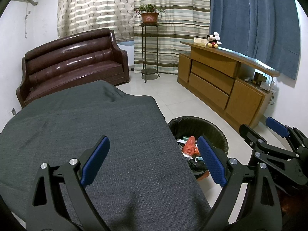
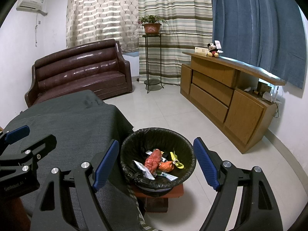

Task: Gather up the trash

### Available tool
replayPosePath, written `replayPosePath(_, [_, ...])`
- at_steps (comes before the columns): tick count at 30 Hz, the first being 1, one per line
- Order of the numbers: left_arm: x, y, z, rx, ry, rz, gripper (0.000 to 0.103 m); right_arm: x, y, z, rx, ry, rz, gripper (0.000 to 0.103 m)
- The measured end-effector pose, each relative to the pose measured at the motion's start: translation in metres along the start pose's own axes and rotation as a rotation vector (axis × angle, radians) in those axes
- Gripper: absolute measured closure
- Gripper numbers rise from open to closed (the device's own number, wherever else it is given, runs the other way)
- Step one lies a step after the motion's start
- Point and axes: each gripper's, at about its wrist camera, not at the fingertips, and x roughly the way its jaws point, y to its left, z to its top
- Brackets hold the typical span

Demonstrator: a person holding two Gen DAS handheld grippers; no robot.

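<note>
Low in the left wrist view, the left tool [image 1: 153, 160] stands wide with nothing between its blue pads, above a bench [image 1: 96, 134] draped in grey cloth. Low in the right wrist view, the right tool [image 2: 156, 163] also stands wide and empty, framing a bin [image 2: 134, 140] lined with a black bag just beside the bench's right edge. Inside the bin lies the trash [image 2: 154, 161]: red and orange crumpled wrappers, a yellow scrap and white packets. Farther back, a brown sofa [image 2: 82, 71] sits at centre left, a potted plant [image 2: 152, 25] on a tall stand at upper centre, and a wooden cabinet [image 2: 221, 88] at right.
</note>
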Motion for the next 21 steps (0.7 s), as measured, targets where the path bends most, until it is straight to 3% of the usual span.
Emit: replayPosePath(21, [0.001, -0.013, -0.007, 0.021, 0.002, 0.006, 0.011, 0.001, 0.000, -0.002, -0.001, 0.004, 0.000, 0.026])
